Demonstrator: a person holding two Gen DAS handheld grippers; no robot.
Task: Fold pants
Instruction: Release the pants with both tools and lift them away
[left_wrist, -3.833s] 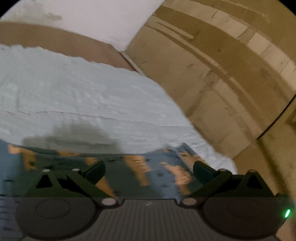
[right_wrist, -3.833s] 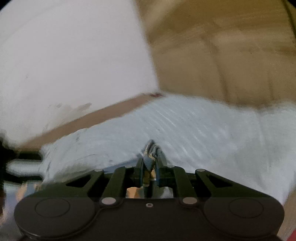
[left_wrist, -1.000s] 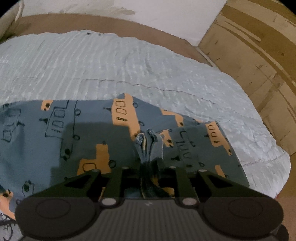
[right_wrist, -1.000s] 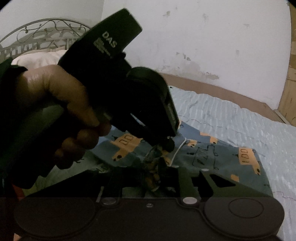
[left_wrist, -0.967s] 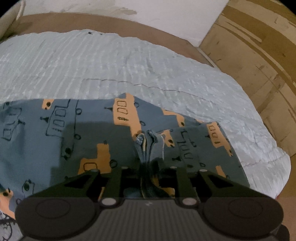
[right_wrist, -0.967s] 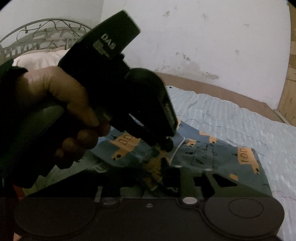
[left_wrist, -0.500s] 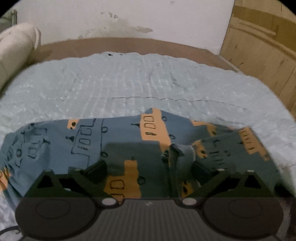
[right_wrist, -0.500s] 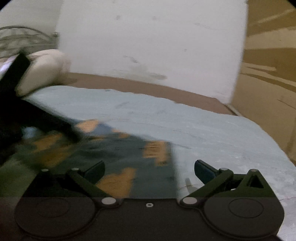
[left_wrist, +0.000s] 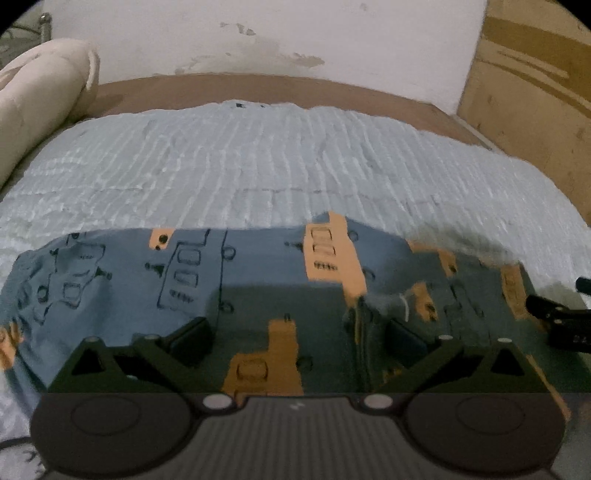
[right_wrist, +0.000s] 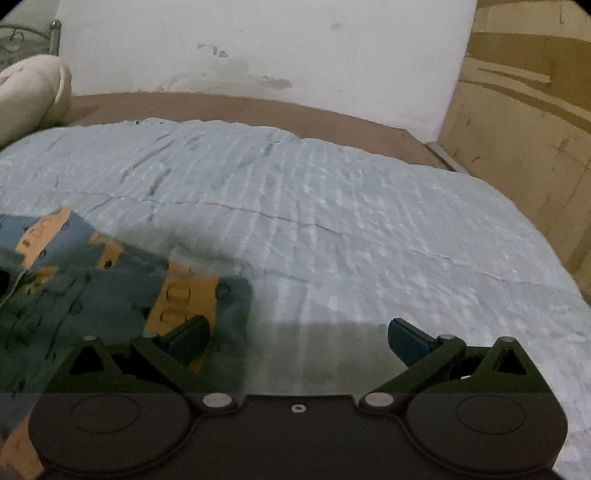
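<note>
The blue pants (left_wrist: 258, 280) with orange bus prints lie folded flat on the light blue bedspread (left_wrist: 277, 166). My left gripper (left_wrist: 297, 338) is open and empty just above the pants' near part. My right gripper (right_wrist: 299, 338) is open and empty over the right end of the pants (right_wrist: 110, 288) and the bare bedspread (right_wrist: 351, 221). A dark part of the right gripper (left_wrist: 561, 317) shows at the right edge of the left wrist view.
A cream pillow (left_wrist: 40, 92) lies at the far left of the bed. A brown bed frame (left_wrist: 258, 88) runs along the white wall (left_wrist: 258, 33). Wooden panelling (left_wrist: 535, 81) stands to the right, beyond the bed's edge.
Both grippers held bunched pants fabric a second ago and have let go. Both jaws now stand open. The grippers pulled back, the right one swinging right, and the pants lie flat.
</note>
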